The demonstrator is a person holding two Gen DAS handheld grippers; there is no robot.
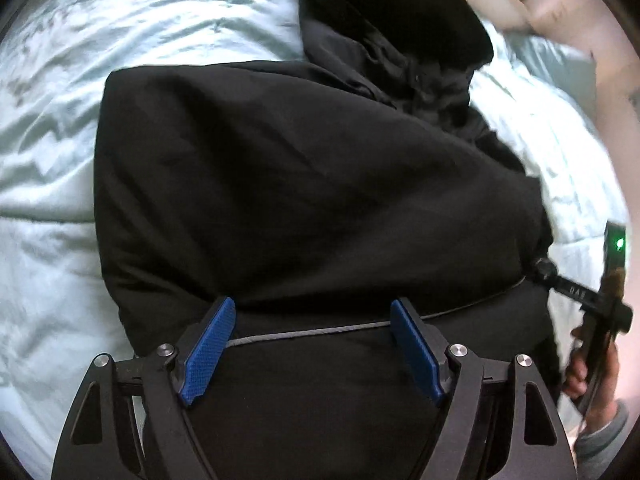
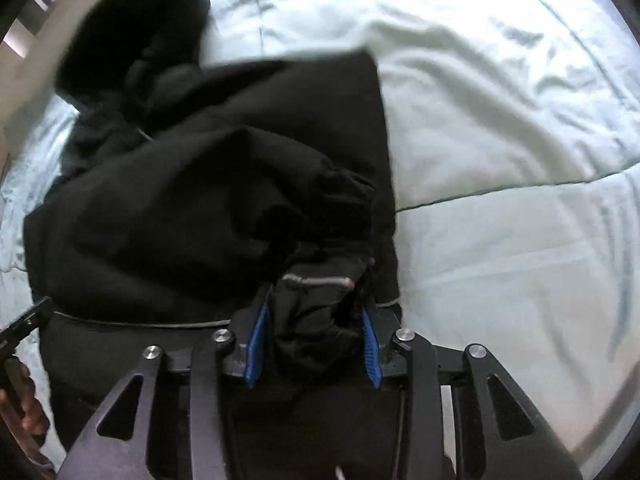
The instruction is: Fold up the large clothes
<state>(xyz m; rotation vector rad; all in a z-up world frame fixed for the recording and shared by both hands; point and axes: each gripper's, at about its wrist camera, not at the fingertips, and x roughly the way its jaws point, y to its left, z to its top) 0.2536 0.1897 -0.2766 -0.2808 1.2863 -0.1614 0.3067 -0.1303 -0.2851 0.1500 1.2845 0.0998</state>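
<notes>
Pinching a bunched bit of the black jacket w/ my right gripper, pads pressed on fabric. Left gripper spread wide above its hem, gripping nothing. Jacket lies partly folded on the bed.

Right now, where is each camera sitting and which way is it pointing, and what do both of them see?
Left wrist: on the left gripper, looking steeply down along its open blue pads at the black jacket on the pale green comforter; the right hand shows at the edge.
Right wrist: on the right gripper, looking steeply down; its pads pinch a bunched jacket fold; the left hand shows at the edge.
Shared: jacket, its hood, comforter.
</notes>
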